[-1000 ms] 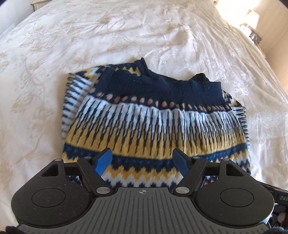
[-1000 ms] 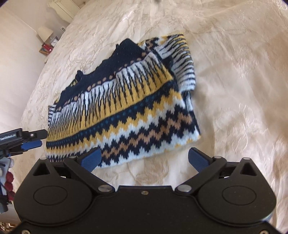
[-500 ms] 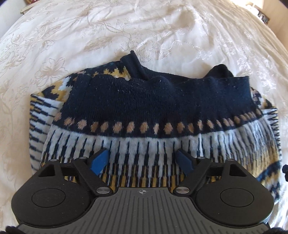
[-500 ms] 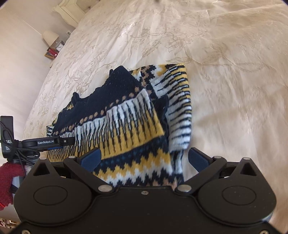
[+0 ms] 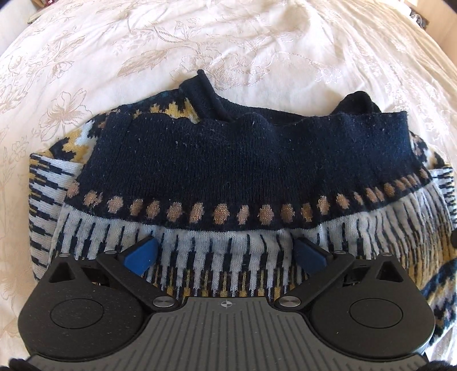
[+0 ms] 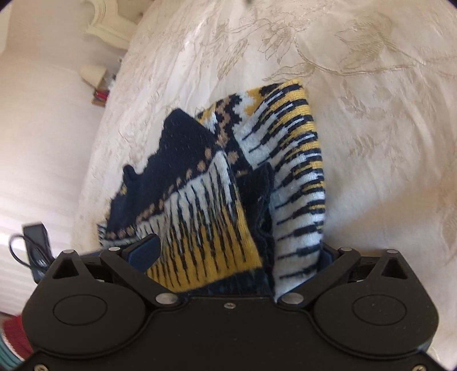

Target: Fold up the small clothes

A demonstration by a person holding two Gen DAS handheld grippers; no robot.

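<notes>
Cream bedding with a pale embroidered flower pattern covers the bed, which fills nearly all of both views; at the far left of the right wrist view a white wall, a carved white piece of furniture and a small stack of books stand beside the bed. On the bedding lies the sweater, a knitted garment already doubled over, its layers stacked so that a broad navy band sits uppermost, edged by a row of tan dots, then white and navy stripes, then yellow; a striped sleeve or side panel pokes out at the left edge and the navy collar curls up at the far side. The left hand-held gripper sits low over the near part of the sweater with its jaws spread wide, the blue pads resting over the white-and-navy striped zone without pinching any cloth. The right hand-held gripper is also spread wide, and the sweater's folded end bunches up between its jaws; its left blue pad is clear to see, while the right one is hidden behind the striped fabric. A black device with a cable shows at the left edge of the right wrist view.
</notes>
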